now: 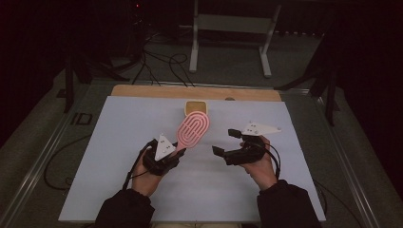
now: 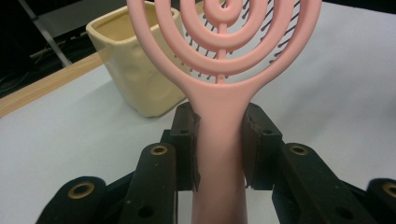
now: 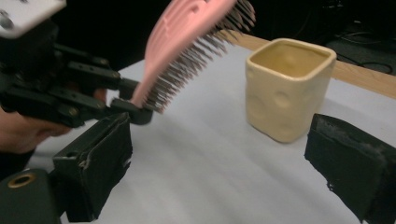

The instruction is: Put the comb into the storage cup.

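Looking down from the high view, you see your left gripper (image 1: 177,153) clamping the pink brush (image 1: 193,129) by its handle, head angled toward 1 o'clock and covering part of the cream cup (image 1: 196,107); bare white mat (image 1: 119,142) lies all around. Left gripper view: brush top is cut off (bristles face away). Right gripper view: your right gripper (image 3: 224,163) gapes wide, empty, cup at 1 o'clock.

Dim room, only the table (image 1: 119,156) lit from above; soft shadows, grainy views, close parts slightly blurred
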Demonstrator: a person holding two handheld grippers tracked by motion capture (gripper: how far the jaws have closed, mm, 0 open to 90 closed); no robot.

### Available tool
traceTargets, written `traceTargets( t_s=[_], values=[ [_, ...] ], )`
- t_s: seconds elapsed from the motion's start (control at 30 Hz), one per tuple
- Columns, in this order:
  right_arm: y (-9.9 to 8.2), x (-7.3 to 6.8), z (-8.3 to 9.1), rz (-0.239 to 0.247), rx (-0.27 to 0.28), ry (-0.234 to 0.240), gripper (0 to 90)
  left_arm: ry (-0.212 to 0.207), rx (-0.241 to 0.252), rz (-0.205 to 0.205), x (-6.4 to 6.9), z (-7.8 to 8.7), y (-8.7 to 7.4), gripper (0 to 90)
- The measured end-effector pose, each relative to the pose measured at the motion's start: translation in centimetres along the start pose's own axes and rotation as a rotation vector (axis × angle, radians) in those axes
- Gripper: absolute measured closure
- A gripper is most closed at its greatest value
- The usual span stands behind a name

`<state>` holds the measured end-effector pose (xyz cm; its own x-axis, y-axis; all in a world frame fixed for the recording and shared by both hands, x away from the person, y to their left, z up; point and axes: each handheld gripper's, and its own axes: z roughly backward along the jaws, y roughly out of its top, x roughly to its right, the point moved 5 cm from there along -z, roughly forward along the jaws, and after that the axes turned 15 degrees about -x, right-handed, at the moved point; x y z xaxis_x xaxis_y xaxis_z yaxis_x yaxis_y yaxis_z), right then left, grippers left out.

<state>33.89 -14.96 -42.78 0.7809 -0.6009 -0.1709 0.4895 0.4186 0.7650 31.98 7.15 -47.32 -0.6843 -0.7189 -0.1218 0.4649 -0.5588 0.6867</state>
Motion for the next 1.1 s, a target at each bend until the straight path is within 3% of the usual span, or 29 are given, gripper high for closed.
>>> traceTargets(
  t_s=[0.53, 1.1],
  values=[
    [1.4, -0.7, -1.0, 0.004, 0.002, 0.042, 7.3, -0.006, 0.001, -0.046, 1.5, -0.5, 0.3, 69.9],
    [2.5, -0.8, -2.7, -0.051, -0.047, 0.122, 9.8, -0.01, 0.014, -0.073, 2.4, -0.4, 0.7, 69.9]
  ],
)
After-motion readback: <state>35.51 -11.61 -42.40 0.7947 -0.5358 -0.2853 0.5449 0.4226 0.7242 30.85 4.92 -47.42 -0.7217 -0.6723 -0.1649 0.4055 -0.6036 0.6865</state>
